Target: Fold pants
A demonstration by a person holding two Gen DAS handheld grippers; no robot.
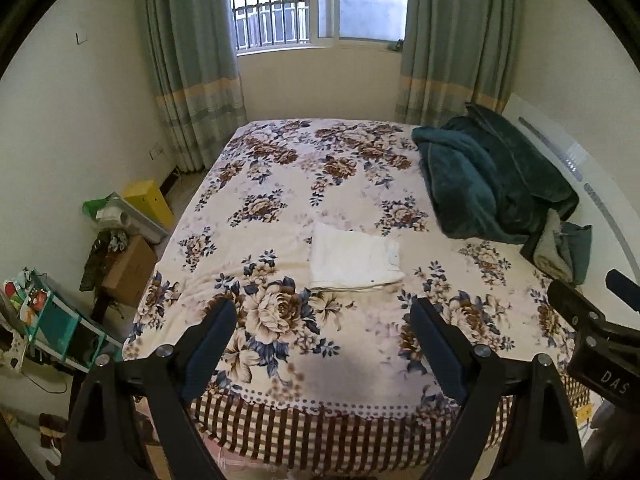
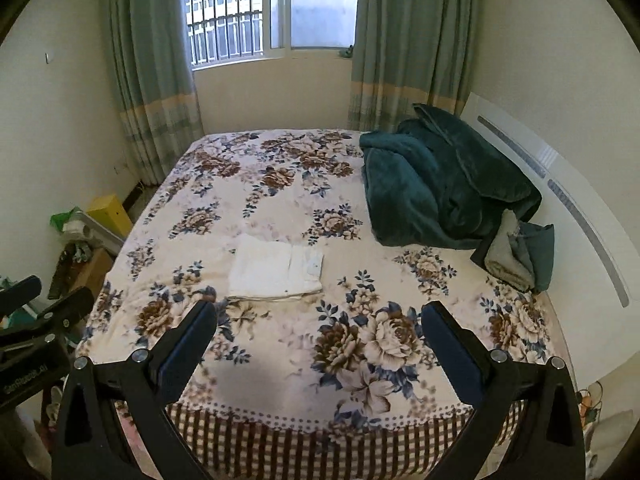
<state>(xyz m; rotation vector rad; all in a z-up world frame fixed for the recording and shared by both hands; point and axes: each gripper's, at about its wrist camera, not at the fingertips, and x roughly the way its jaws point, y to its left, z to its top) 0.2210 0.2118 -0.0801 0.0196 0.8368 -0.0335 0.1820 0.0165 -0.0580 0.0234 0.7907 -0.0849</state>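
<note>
Hovering above the near end of the bed, the left tool (image 1: 324, 314) has its two black, blue-padded fingers spread wide with nothing between them. The right tool (image 2: 319, 318) is likewise held apart and empty, over the same near end and slightly to the right. Each tool is partly visible at the edge of the other's view.

Beyond both tools, the white pants folded into a flat rectangle (image 1: 354, 260) (image 2: 276, 272) lie on the cream bedspread printed with brown and blue flowers (image 1: 280, 184) (image 2: 248, 188), roughly at mid-bed and nearer the foot edge than the window wall. Neither tool touches the pants.

A crumpled dark teal plush blanket (image 1: 492, 176) (image 2: 436, 184) is heaped at the right side of the bed against the white headboard (image 1: 568, 152) (image 2: 560, 176), well apart from the pants. Just beside the heap sits a small stack of folded grey and teal cloth (image 1: 560, 250) (image 2: 516, 254).

Grey-green curtains (image 1: 192, 64) (image 2: 152, 72) flank a barred window (image 1: 276, 4) (image 2: 228, 12) on the far wall. On the floor left of the bed stand a yellow box (image 1: 150, 202) (image 2: 110, 210) and a brown cardboard carton (image 1: 128, 268).
</note>
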